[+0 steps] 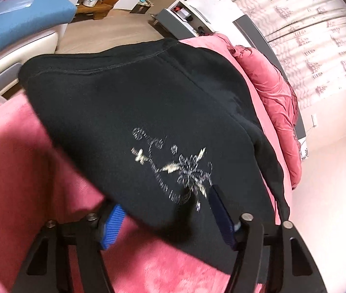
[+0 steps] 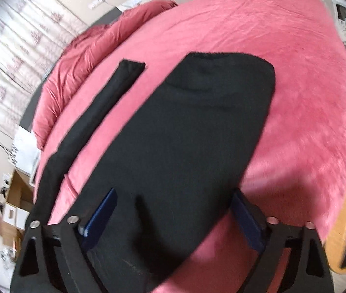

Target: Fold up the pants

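Black pants (image 1: 129, 102) with a silver flower pattern lie spread on the pink bed cover (image 1: 14, 171). In the left wrist view my left gripper (image 1: 167, 219) straddles the near edge of the pants: one blue pad (image 1: 112, 227) sits over the pink cover and the other over the black cloth, without pinching it. In the right wrist view a wide black leg (image 2: 185, 134) runs away from me, with a narrow black strip (image 2: 95, 122) beside it on its left. My right gripper (image 2: 173, 219) stands open over the near end of the wide leg, with cloth between its pads.
A crumpled pink duvet (image 1: 275, 97) lies along the bed's far side by a patterned curtain (image 1: 307, 36). A blue-cushioned seat (image 1: 21, 9) stands beyond the bed. A round wooden table (image 2: 339, 232) is at the right, and cardboard boxes (image 2: 14, 207) are on the floor.
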